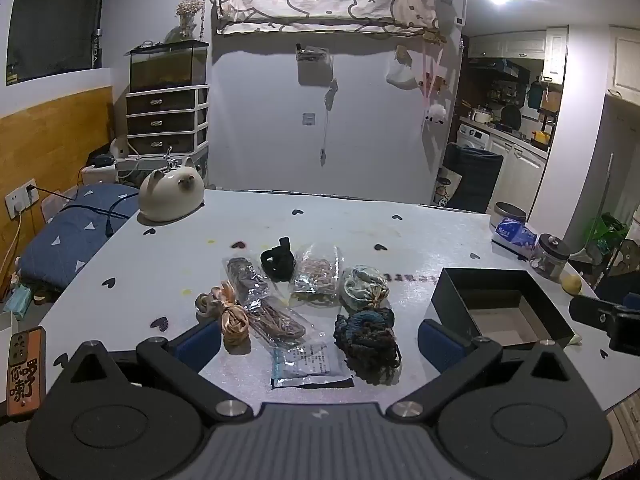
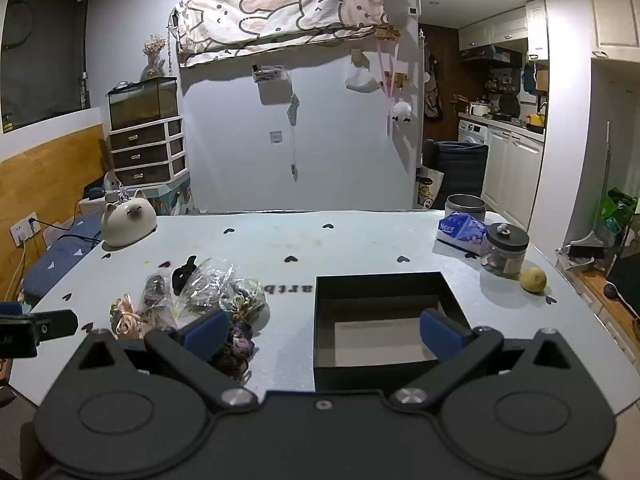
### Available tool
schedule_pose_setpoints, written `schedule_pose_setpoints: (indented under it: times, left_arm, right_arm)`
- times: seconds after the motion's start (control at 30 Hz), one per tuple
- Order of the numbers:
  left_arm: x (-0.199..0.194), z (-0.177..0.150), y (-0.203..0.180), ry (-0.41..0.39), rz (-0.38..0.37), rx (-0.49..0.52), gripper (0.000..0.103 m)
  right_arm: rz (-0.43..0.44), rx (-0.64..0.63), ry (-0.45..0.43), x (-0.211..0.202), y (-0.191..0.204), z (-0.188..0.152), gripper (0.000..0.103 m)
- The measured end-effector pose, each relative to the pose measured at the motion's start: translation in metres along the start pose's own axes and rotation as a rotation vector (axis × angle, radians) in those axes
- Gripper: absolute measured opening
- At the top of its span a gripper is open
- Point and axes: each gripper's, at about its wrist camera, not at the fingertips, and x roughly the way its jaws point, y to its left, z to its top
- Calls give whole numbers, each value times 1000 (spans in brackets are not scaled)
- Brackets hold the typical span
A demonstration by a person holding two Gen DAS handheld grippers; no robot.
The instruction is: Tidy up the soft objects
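Several soft hair ties and ribbons lie on the pale table (image 1: pixel 360 224): a peach satin ribbon (image 1: pixel 230 316), a black scrunchie (image 1: pixel 277 263), a dark blue knitted scrunchie (image 1: pixel 366 334), a greenish scrunchie (image 1: pixel 362 286), and clear bags of hair ties (image 1: pixel 316 274). An open black box (image 1: pixel 500 308) stands to their right; it also shows in the right wrist view (image 2: pixel 384 320). My left gripper (image 1: pixel 320 340) is open and empty, near the pile's front. My right gripper (image 2: pixel 320 334) is open and empty, over the box's left wall. The pile (image 2: pixel 236 308) shows left of it.
A cream cat-shaped pot (image 1: pixel 172 196) sits at the table's far left corner. A tin (image 2: pixel 466 206), a tissue pack (image 2: pixel 460 228), a glass jar (image 2: pixel 505 250) and a yellow fruit (image 2: pixel 533 280) stand at the far right. A phone (image 1: pixel 24 368) lies at the left edge.
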Motion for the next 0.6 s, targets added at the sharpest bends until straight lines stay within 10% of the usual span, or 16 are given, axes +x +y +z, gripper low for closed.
schedule_pose_setpoints:
  times: [0.6]
  left_arm:
    - [0, -3, 1, 0, -1, -8, 103]
  right_arm:
    - [-5, -3, -1, 1, 1, 1, 103]
